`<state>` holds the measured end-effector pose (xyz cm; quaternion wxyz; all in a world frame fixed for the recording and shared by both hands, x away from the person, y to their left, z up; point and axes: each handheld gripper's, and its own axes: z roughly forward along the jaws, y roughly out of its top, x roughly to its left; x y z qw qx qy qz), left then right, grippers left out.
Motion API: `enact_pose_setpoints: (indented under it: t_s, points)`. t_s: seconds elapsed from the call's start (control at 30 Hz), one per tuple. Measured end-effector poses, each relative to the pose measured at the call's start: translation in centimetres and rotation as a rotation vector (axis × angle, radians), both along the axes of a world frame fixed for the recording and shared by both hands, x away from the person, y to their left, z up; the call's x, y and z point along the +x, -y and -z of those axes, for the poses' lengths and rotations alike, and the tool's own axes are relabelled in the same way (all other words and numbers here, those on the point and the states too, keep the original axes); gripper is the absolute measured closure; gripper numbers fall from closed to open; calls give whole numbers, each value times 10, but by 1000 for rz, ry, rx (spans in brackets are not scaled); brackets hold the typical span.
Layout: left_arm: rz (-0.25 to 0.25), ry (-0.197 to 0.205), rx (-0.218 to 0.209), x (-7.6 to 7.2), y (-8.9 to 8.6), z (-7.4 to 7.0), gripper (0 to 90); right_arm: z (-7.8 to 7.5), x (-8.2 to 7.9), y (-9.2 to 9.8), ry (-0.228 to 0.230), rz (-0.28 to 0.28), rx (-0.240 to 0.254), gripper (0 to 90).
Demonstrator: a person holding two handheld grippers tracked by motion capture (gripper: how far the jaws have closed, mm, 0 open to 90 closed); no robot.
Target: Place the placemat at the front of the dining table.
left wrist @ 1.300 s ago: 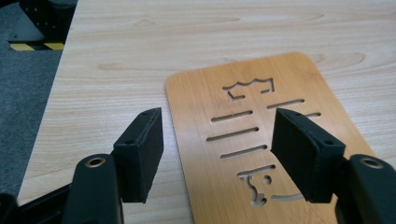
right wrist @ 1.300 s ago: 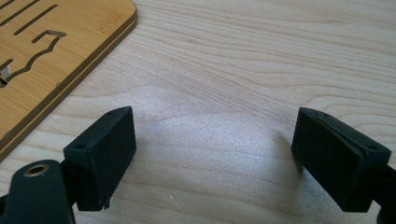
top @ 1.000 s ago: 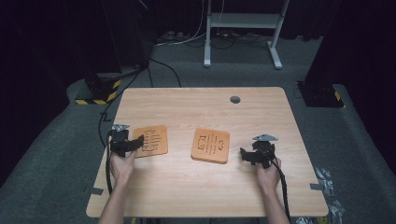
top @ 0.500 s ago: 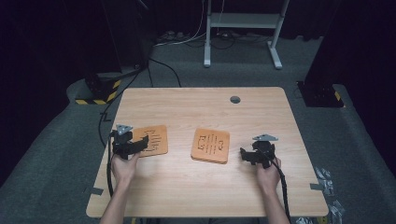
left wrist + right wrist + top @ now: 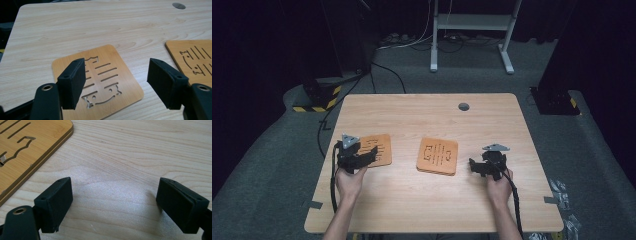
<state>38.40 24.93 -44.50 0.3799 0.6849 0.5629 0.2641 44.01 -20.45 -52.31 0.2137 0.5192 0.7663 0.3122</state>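
Two wooden coasters flat on table (image 5: 427, 115), none lifted yet: left gripper (image 5: 371, 155) wide open, empty above left coaster (image 5: 377, 149); right gripper (image 5: 474, 166) open, empty, at four o'clock of centre coaster (image 5: 438, 156).

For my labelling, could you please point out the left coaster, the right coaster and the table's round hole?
Left coaster (image 5: 105, 72): left gripper view, on its slotted middle.
Right coaster (image 5: 438, 155): high view, on its cut-out centre.
Hole (image 5: 463, 106): high view, on its grey middle.
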Motion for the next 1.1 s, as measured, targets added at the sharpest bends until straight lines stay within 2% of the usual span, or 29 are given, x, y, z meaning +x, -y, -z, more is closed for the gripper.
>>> enact_pose_setpoints:
  t_s: [0.1,0.7,0.97,1.1]
  points:
    - [1,-10,-8,-1,3,0,311,0,0,0,0,0,0,135]
    - [43,11,-16,-10,15,0,317,0,0,0,0,0,0,136]
    - [66,23,-34,-16,24,1,320,0,0,0,0,0,0,135]
    - [80,18,-28,-18,28,2,321,0,0,0,0,0,0,135]
